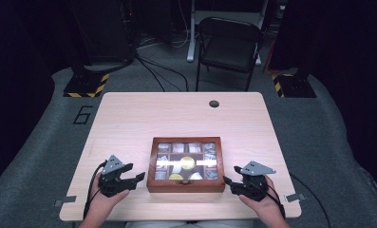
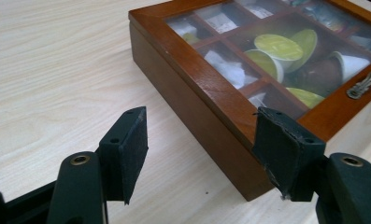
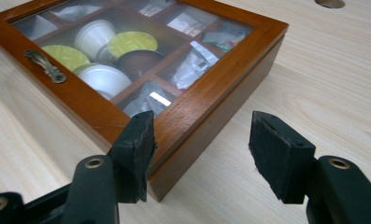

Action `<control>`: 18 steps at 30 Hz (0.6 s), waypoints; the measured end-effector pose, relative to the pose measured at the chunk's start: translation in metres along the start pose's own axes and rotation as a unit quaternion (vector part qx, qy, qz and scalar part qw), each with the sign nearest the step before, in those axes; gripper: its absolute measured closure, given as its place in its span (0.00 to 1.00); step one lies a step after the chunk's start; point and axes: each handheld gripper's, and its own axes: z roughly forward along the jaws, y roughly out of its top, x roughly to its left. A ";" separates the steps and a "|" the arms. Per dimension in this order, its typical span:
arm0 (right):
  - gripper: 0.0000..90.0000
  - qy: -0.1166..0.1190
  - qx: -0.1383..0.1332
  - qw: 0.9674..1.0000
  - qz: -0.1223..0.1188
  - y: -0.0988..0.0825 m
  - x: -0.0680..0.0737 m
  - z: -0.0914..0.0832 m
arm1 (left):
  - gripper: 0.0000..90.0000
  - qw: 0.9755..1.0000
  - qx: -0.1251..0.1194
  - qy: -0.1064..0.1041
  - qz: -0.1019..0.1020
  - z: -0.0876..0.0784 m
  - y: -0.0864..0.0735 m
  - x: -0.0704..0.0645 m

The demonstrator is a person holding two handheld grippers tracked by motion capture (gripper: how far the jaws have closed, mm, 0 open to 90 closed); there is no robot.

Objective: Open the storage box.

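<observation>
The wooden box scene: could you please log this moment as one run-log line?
wooden box: lid shut, on table | left gripper: open, beside box | right gripper: open, beside box

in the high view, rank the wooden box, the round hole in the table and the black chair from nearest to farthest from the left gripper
From the left gripper:
1. Wooden box, just to its right on the table.
2. Round hole, near the table's far edge.
3. Black chair, on the floor beyond the table.

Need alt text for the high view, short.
A closed wooden box with a glass lid sits on a light table; an open left hand-held gripper and right hand-held gripper flank it, apart from it.
</observation>
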 end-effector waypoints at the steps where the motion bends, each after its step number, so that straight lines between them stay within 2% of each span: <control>1: 0.45 0.007 -0.001 1.000 -0.006 0.000 0.003 -0.001 | 0.39 1.000 -0.001 -0.001 -0.001 -0.001 0.000 -0.002; 4: 0.45 0.016 0.000 1.000 -0.018 0.000 0.008 -0.001 | 0.39 1.000 -0.001 -0.006 -0.006 -0.003 -0.001 -0.006; 7: 0.46 0.020 -0.001 1.000 -0.023 0.001 0.012 -0.001 | 0.39 1.000 0.001 -0.012 -0.003 -0.005 -0.002 -0.009; 12: 0.47 0.026 0.004 0.999 -0.022 0.000 0.015 -0.001 | 0.41 1.000 0.000 -0.020 -0.004 -0.005 -0.004 -0.013; 13: 0.49 0.028 0.010 0.999 -0.016 -0.002 0.018 -0.002 | 0.41 1.000 -0.001 -0.022 -0.008 -0.005 -0.004 -0.014; 14: 0.49 0.031 0.010 0.999 -0.019 -0.003 0.019 -0.002 | 0.42 1.000 -0.001 -0.023 -0.004 -0.006 -0.005 -0.015; 18: 0.53 0.030 0.016 0.999 -0.019 -0.007 0.023 -0.003 | 0.42 1.000 0.002 -0.027 -0.005 -0.006 -0.008 -0.019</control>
